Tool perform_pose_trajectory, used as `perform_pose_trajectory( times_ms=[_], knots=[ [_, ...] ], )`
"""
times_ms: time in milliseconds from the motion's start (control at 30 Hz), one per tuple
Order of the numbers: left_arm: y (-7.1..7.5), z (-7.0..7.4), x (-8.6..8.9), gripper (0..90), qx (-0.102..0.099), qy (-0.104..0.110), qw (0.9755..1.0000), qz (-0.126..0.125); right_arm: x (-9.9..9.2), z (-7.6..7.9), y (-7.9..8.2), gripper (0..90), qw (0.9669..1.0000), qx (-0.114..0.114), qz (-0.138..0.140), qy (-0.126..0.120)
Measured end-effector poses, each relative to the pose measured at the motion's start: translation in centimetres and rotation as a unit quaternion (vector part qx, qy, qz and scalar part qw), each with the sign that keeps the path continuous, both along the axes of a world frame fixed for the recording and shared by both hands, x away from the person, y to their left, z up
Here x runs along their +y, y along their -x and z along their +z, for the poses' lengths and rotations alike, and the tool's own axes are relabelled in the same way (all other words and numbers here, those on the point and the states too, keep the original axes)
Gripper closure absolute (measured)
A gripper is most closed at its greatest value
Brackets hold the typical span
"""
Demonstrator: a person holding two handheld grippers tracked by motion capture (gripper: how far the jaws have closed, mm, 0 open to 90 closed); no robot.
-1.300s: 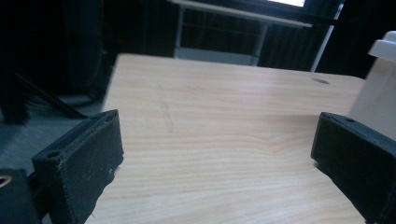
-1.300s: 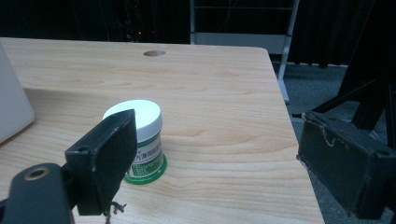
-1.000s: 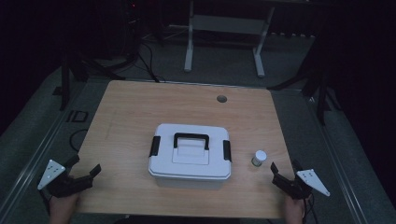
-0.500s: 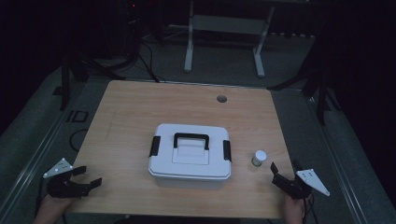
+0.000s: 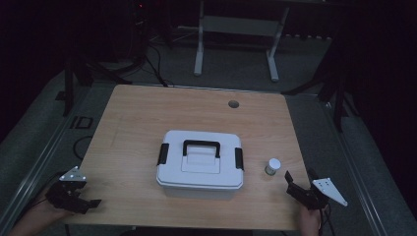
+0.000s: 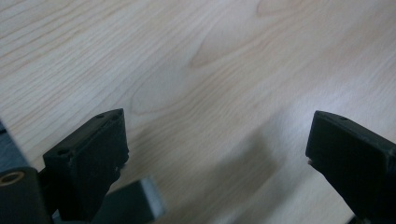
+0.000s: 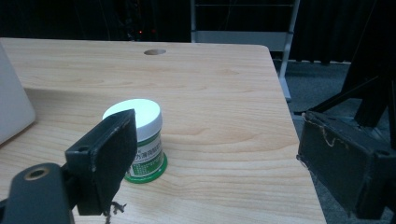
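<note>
Standing beside the box [image 5: 199, 166], the jar [image 5: 272, 166] waits untouched.

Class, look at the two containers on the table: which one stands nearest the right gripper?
The small white-capped jar with the green label, just ahead of the right gripper. The other, a large white box with a black handle, sits mid-table, farther away.

A: The box [image 5: 199, 167] left of the right gripper [image 5: 300, 188] is white, with a black handle [image 5: 201, 146] and black latches [image 5: 163, 154].

B: The jar [image 7: 138, 140] just ahead of that claw has a white lid and a green-and-white label. The table [image 5: 147, 118] under both claws is pale wood grain; the left gripper [image 5: 74, 195] is black with a grey plate.
</note>
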State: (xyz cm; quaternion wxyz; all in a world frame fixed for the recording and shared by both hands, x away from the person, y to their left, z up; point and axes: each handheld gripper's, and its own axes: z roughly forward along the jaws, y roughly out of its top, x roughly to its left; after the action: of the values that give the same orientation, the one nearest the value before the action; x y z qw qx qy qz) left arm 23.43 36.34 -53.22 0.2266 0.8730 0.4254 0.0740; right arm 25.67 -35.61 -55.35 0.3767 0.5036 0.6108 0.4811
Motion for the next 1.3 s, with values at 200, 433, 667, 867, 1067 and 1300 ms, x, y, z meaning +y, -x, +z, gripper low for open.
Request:
perform_pose_trajectory(
  times_ms=[200,433,667,867,1067,1300],
  knots=[
    [-0.8,1.3,-0.4,5.2,0.046,-0.066,0.9965,-0.025,0.0,0.0,-0.1,11.5,0.9999,0.005,0.008,-0.007],
    [-1.7,2.1,-1.2,4.9,0.102,-0.125,0.9858,-0.046,-0.1,0.0,-0.2,11.5,0.9997,0.011,0.017,-0.012],
    [-2.5,3.0,-1.9,4.9,0.145,-0.155,0.9750,-0.065,0.0,0.0,-0.1,11.5,0.9997,0.011,0.017,-0.011],
    [-3.2,4.0,-1.9,4.4,0.133,-0.158,0.9764,-0.061,0.0,0.0,-0.1,11.5,0.9997,0.011,0.017,-0.010],
    [-3.6,5.7,-2.7,4.5,0.121,-0.152,0.9785,-0.069,0.0,0.0,-0.2,11.5,0.9996,0.012,0.021,-0.011],
    [-4.4,8.0,-4.3,5.2,0.117,-0.141,0.9784,-0.096,0.0,0.0,-0.2,11.5,0.9996,0.013,0.024,-0.010]
  ],
)
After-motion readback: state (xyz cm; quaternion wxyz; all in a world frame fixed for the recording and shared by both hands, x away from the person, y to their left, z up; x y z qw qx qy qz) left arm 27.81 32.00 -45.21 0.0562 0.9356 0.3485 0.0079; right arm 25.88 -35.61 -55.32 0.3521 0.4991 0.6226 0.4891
